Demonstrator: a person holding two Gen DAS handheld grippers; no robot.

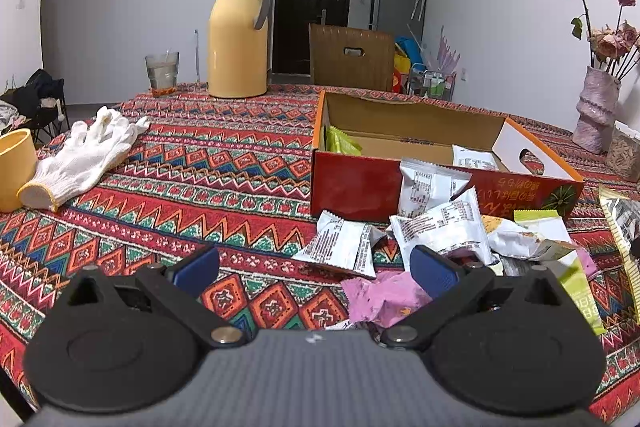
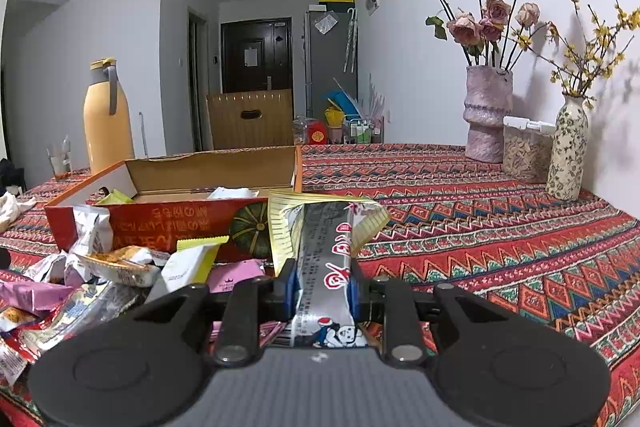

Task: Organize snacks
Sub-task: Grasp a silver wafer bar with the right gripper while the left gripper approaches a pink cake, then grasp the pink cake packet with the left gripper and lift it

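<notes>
An open red cardboard box [image 1: 352,183] sits on the patterned tablecloth, with a green packet [image 1: 340,143] and a white packet [image 1: 474,159] inside. A pile of snack packets [image 1: 440,223] lies in front of it, with a pink packet [image 1: 384,297] nearest me. My left gripper [image 1: 316,267] is open and empty just left of the pile. My right gripper [image 2: 323,283] is shut on a long silver and yellow snack packet [image 2: 326,251], held above the table to the right of the box [image 2: 168,219]. More packets [image 2: 116,267] lie to its left.
A yellow thermos [image 1: 238,35], a glass [image 1: 162,71], a white glove [image 1: 86,155] and a yellow cup [image 1: 14,167] stand to the left. A pink vase [image 2: 486,115], a clear jar [image 2: 526,153] and a floral vase [image 2: 568,147] line the right wall.
</notes>
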